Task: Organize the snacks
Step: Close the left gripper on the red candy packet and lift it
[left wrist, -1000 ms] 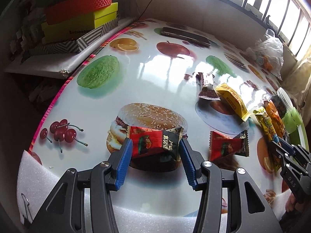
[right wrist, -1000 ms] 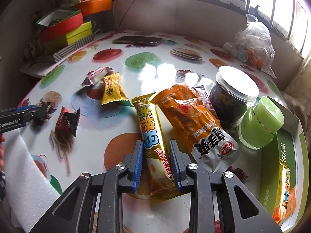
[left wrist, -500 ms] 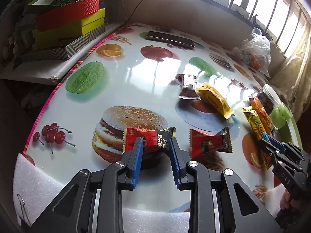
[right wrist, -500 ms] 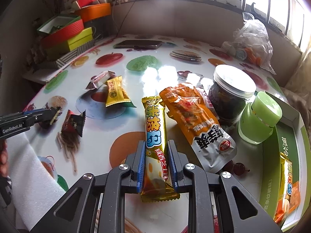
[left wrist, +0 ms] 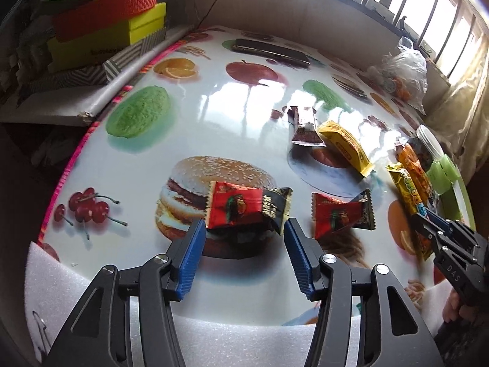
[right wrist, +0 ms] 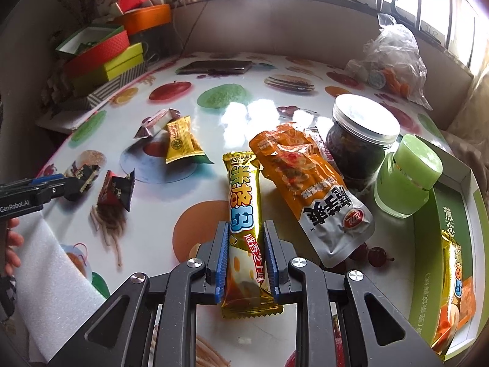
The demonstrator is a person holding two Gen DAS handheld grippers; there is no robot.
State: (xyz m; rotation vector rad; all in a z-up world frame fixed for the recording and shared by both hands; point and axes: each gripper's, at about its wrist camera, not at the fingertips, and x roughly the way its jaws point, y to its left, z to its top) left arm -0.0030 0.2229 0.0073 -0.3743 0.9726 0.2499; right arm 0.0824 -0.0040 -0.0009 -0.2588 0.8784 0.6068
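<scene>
While the left wrist view is looking down over the table [left wrist: 232, 113], the left hand-held gripper [left wrist: 241, 253] is sitting at the lower centre of the frame with its jaws spread; they have just been opening, and the red and black snack packet [left wrist: 244, 208] is lying just ahead of the blue pads [left wrist: 191, 260], clear of both of them, over the printed burger. A second red packet [left wrist: 339, 214] is resting just to the right of it. Further up and right, a brown wrapper [left wrist: 305, 125] and a yellow packet [left wrist: 345, 146] are lying side by side, touching. At the right edge the right hand-held gripper [left wrist: 428, 214] is reaching in over the long yellow snack bar [left wrist: 406, 186]. Stacked boxes [left wrist: 107, 27] are filling the upper left corner (off the table's edge).

Seen from the right wrist view, the right hand-held gripper [right wrist: 247, 241] is pinching the long yellow snack bar [right wrist: 243, 214] at the lower centre, both blue pads pressing on its sides. An orange pouch [right wrist: 305, 180] is lying just right of the bar, partly against a dark jar [right wrist: 360, 140] with a pale lid. A green jar [right wrist: 406, 180] is standing at the right, beside a green box [right wrist: 428, 232] that is holding another yellow bar [right wrist: 455, 287]. At the left edge the left hand-held gripper [right wrist: 82, 182] is pointing in beside a red packet [right wrist: 116, 192].
</scene>
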